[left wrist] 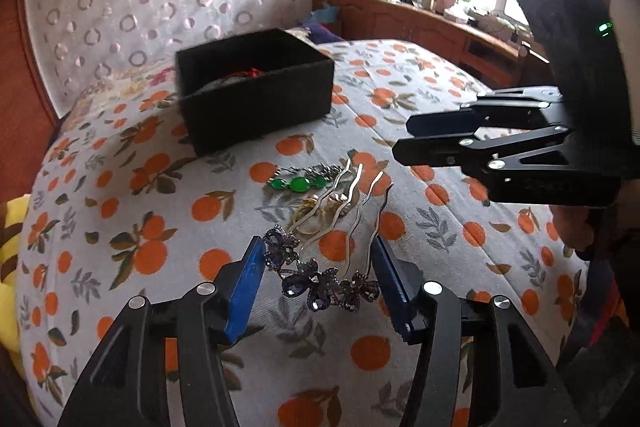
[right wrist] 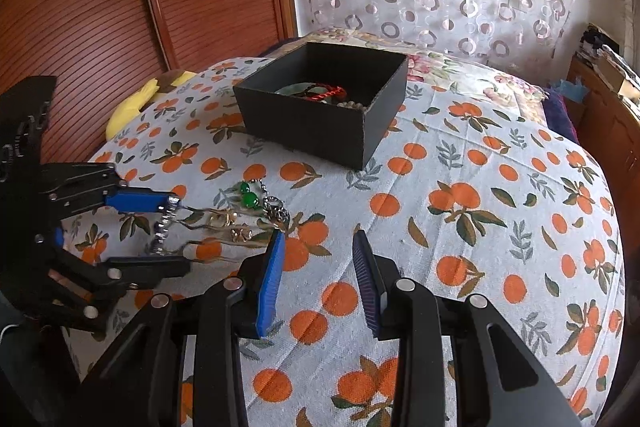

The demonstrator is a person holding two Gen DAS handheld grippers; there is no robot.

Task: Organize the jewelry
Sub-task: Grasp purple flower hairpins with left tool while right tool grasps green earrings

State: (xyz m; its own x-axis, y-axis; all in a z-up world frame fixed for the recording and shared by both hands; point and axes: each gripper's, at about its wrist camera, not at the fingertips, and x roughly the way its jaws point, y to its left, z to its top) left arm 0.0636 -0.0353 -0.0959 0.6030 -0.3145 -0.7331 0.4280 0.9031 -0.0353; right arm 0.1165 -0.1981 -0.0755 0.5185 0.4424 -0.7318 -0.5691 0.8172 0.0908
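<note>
Your left gripper (left wrist: 318, 269) sits half open w/ the hair comb (left wrist: 320, 279) between its jaws, pads beside its ends, grip unclear; your right gripper (right wrist: 318, 259) partly open, nothing between.

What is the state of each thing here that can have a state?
Black box: open, no lid, jewelry inside.
Hair comb: on bedspread, between left gripper pads.
Green-stone piece: loose on bedspread.
Gold pieces: loose on bedspread.
Right gripper: open, empty.
</note>
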